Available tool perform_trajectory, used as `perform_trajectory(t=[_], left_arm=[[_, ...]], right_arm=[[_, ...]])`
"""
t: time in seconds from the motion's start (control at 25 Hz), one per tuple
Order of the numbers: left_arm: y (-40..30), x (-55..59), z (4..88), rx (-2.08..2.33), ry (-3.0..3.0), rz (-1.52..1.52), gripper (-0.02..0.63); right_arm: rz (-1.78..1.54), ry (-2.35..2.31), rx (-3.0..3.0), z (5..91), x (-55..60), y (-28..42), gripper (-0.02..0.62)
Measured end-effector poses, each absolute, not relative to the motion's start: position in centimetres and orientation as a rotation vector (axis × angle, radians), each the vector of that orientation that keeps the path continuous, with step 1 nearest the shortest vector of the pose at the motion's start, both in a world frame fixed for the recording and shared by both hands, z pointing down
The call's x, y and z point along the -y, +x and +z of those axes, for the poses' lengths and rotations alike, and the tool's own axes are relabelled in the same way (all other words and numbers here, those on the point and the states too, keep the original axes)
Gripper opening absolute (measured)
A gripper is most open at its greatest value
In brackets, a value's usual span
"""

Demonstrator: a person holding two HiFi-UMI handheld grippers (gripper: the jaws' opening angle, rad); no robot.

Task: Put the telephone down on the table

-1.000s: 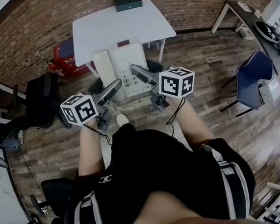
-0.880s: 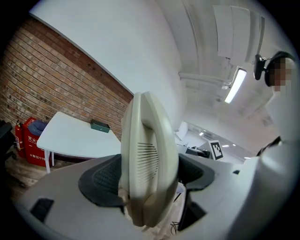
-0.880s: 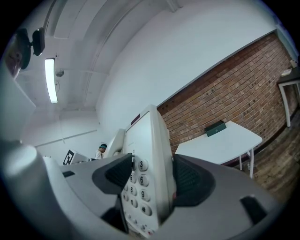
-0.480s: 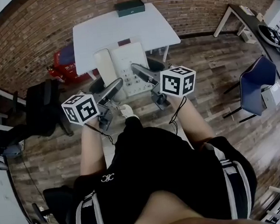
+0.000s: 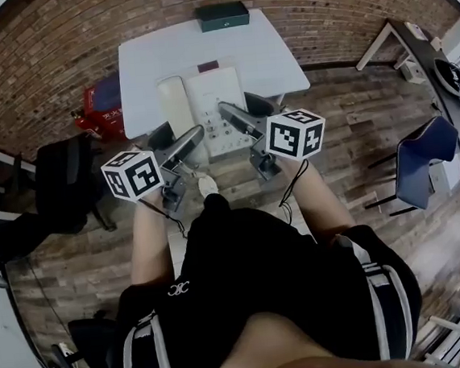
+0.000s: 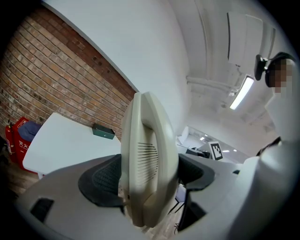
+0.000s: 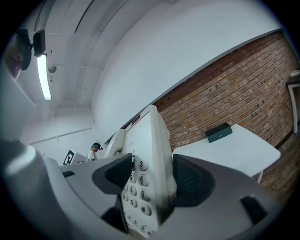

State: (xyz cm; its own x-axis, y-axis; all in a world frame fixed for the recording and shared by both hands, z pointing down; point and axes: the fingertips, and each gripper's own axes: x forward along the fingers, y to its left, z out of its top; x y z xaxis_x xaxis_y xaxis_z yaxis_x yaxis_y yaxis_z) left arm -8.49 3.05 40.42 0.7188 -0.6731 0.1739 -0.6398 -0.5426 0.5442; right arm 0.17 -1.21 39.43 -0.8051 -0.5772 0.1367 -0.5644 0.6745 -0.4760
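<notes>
A person carries a cream telephone point(image 5: 209, 107) toward a white tabletop point(image 5: 265, 48) that stands against a brick wall point(image 5: 62, 41), holding it off the ground with a pair of tongs in each hand. The left tongs point(image 5: 178, 137) are clamped on the side that carries the handset point(image 5: 171, 104), and their own view shows the black pads pressed against both faces of that rounded cream edge. The right tongs point(image 5: 241, 112) are closed on the opposite side, beside the keypad point(image 7: 137, 187), with the number buttons just inside the near pad.

A grip at each side looks chosen to keep the set level and the handset seated in its cradle, since one pair of tongs alone would likely let the wide body tip.

The telephone is in the air, face up and not yet set down. From the head view its far end lies over the tabletop's near edge, though whether it is truly above the surface cannot be told. The tabletop is bare except for a dark green box point(image 5: 223, 15) at its far edge, near the wall, so the landing spot appears free. The likely next move is to carry the set forward and lower it flat before either grip opens.
</notes>
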Motion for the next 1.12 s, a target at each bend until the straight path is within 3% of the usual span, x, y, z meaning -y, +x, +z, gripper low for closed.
perform_trajectory(t=[0.84,1.12], left_arm=[[-16.7,20.9,41.4,0.908,2.276,-0.009,0.374],[-16.3,26.4,43.7,0.841,2.226,0.018,0.374]], right_arm=[[-0.918,-1.04,-2.817,40.5,24.9,-7.9,0.235],[-1.018,-1.089,-2.785,43.1,29.9,-7.3,0.235]])
